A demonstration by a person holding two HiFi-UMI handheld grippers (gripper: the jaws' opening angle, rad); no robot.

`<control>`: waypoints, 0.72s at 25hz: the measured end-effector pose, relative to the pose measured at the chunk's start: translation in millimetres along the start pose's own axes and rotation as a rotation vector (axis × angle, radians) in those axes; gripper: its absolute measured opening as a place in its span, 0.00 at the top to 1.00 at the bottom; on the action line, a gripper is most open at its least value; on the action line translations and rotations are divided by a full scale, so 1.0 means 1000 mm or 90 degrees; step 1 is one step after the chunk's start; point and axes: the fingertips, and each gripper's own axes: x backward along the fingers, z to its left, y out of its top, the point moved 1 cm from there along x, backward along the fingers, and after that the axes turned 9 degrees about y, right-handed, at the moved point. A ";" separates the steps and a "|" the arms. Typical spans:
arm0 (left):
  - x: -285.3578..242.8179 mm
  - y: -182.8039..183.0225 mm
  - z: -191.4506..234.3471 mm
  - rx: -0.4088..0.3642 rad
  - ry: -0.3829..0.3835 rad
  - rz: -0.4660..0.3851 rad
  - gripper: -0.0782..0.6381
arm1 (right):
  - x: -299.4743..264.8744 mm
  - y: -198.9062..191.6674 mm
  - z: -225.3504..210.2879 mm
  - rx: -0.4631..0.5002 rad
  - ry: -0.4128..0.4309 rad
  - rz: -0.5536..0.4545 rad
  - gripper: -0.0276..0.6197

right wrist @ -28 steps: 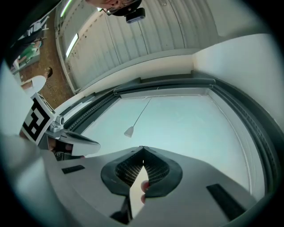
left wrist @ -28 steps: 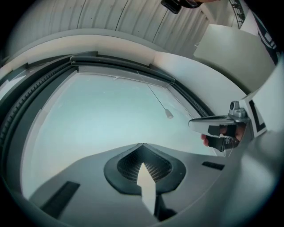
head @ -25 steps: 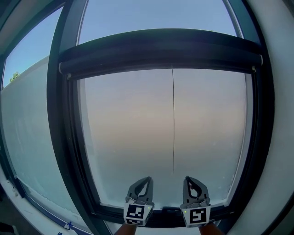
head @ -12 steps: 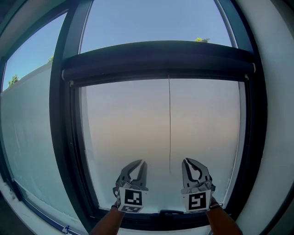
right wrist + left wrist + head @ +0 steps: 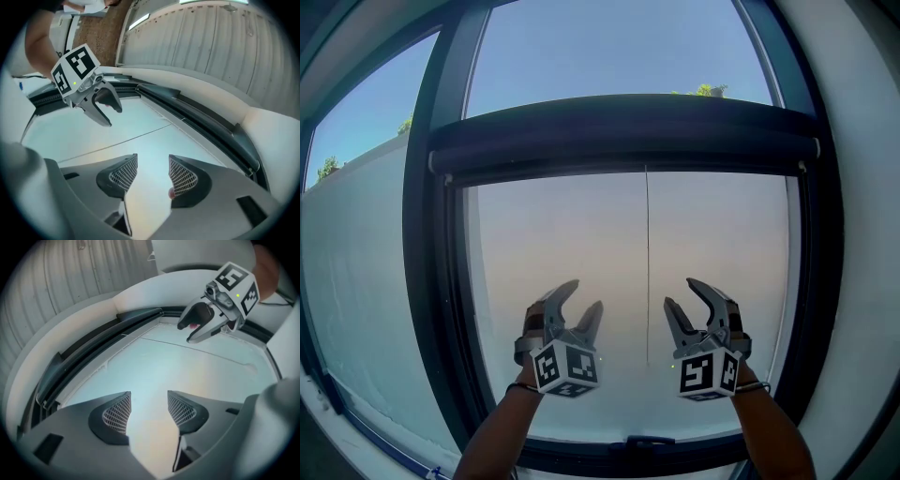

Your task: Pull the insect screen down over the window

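Hazy grey insect screen (image 5: 572, 244) fills the window from the dark roller box (image 5: 623, 141) above the fingers to the bottom rail (image 5: 581, 457) below them. The left gripper (image 5: 585, 295) and right gripper (image 5: 681, 292) hang before it. Their fingers are released, have just been opening, and hold nothing. A thin cord (image 5: 647, 262) dangles between both grippers, touching neither.

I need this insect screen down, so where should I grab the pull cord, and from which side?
Grip the pull cord near its free lower end, probably from the right: it hangs straight down from the roller housing, thin and vertical, so close across it sideways. The right claw, jaws just opening with nothing between them, is nearest.
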 end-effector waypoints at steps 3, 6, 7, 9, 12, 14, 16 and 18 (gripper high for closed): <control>-0.017 0.013 0.019 -0.061 0.011 0.000 0.55 | -0.014 0.004 -0.018 0.063 0.002 0.023 0.63; -0.032 0.027 0.036 -0.110 0.008 0.003 0.50 | -0.027 0.009 -0.035 0.129 0.009 0.051 0.60; -0.037 0.032 0.042 -0.128 0.010 0.002 0.48 | -0.031 0.010 -0.041 0.149 0.012 0.062 0.58; -0.047 0.042 0.055 -0.178 0.026 0.002 0.46 | -0.039 0.012 -0.055 0.187 0.013 0.083 0.54; -0.064 0.052 0.075 -0.264 0.047 0.018 0.45 | -0.050 0.017 -0.077 0.240 0.003 0.111 0.52; -0.075 0.059 0.087 -0.308 0.056 0.035 0.43 | -0.057 0.022 -0.094 0.267 -0.002 0.128 0.52; -0.085 0.068 0.100 -0.335 0.065 0.050 0.43 | -0.064 0.027 -0.109 0.289 -0.009 0.143 0.51; -0.092 0.078 0.111 -0.342 0.077 0.055 0.43 | -0.070 0.031 -0.120 0.304 -0.016 0.150 0.51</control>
